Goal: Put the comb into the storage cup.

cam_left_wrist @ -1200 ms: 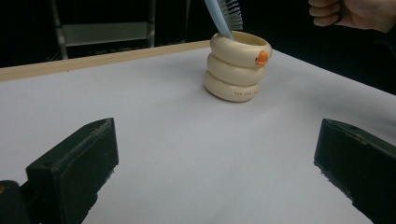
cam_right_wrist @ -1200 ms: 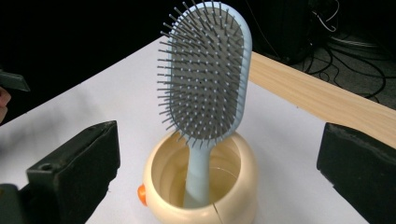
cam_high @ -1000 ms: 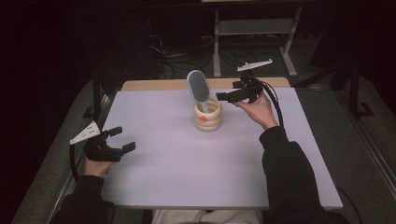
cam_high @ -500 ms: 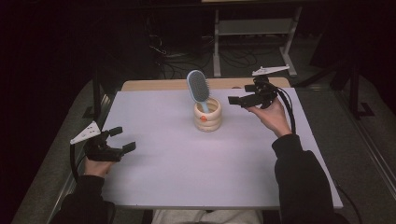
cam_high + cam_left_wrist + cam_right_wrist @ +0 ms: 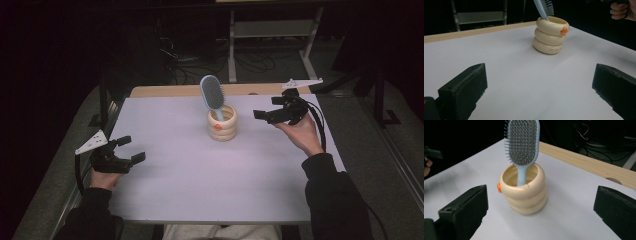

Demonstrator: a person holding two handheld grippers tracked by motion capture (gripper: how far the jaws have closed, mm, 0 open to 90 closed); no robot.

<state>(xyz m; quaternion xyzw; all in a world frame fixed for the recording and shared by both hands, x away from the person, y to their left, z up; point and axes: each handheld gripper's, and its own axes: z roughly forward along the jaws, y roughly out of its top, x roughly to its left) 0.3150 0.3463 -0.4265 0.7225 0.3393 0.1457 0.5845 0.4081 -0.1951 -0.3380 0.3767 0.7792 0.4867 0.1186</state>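
High view, right hand-held gripper (image 5: 261, 114): held above the counter (image 5: 200, 190) at its far right side, jaws apart and empty, pointing left toward the holder.
High view, left hand-held gripper (image 5: 131, 149): low at the counter's near left edge, jaws spread wide with nothing between them.
High view, hairbrush (image 5: 212, 93): stands handle-down in the cream ringed holder (image 5: 222, 123), just left of the right hand-held gripper's jaw tips and well apart from the left hand-held gripper, ahead and to its right.

Left gripper view, own jaws: both black jaws stand far apart at the bottom corners, bare white counter (image 5: 506, 75) between them.
Left gripper view, holder (image 5: 550, 35): ahead of the jaws and a little right, three stacked rings with an orange spot near the rim; the hairbrush (image 5: 543, 7) leans out of its top.

Right gripper view, own jaws: wide apart, gripping nothing.
Right gripper view, hairbrush (image 5: 522, 142): straight ahead between the jaw lines, blue, bristles facing the camera, handle inside the holder (image 5: 524, 192).
Right gripper view, counter (image 5: 564, 220): white sheet with a wooden edge beyond the holder.
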